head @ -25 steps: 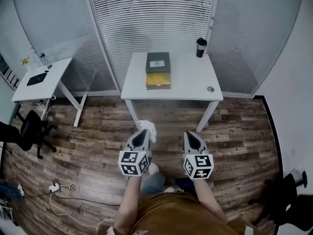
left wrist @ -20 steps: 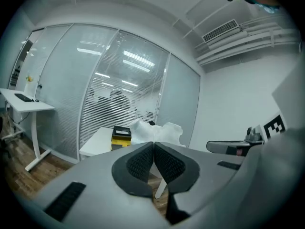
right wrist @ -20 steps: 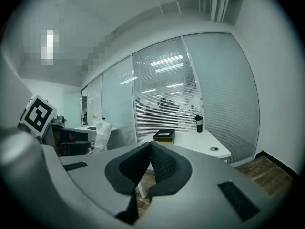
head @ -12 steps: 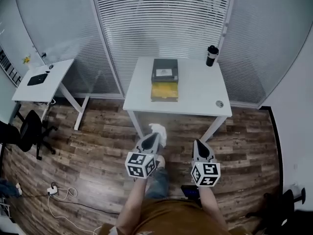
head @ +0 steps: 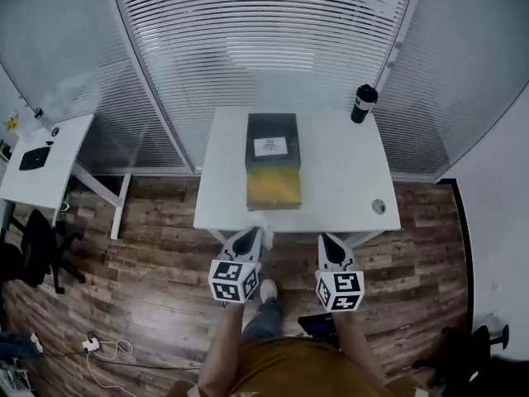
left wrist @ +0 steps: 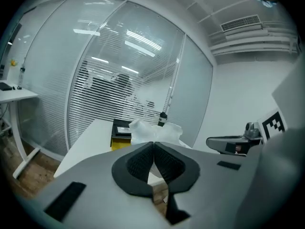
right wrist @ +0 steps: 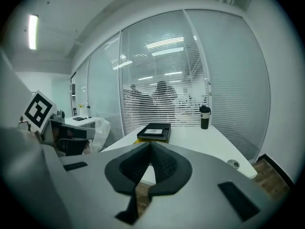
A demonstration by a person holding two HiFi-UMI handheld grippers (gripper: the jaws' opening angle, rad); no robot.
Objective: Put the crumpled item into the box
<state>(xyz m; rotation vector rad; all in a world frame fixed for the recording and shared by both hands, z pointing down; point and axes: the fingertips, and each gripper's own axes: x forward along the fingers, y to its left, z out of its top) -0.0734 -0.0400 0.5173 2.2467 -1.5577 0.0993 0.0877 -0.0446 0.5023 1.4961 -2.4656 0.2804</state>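
Crumpled item [left wrist: 155, 130]: white, thin and wrinkled, pinched in your left gripper [head: 250, 236], whose jaws are clenched on its near part. The bulk of the crumpled item sticks out past the jaw tips, pointing forward toward the white table [head: 347, 172]. It hangs right at the table's near edge, well short of the box [head: 273, 160].

Long axis: in the left gripper view it spreads sideways across the tips, wider than tall (the head view shows too little of it to confirm).

Your right gripper [head: 329, 245]: jaws pressed together, nothing between them, held level beside the left.

Box lies on the table with its long axis running away from you, yellow half nearer, dark half farther.
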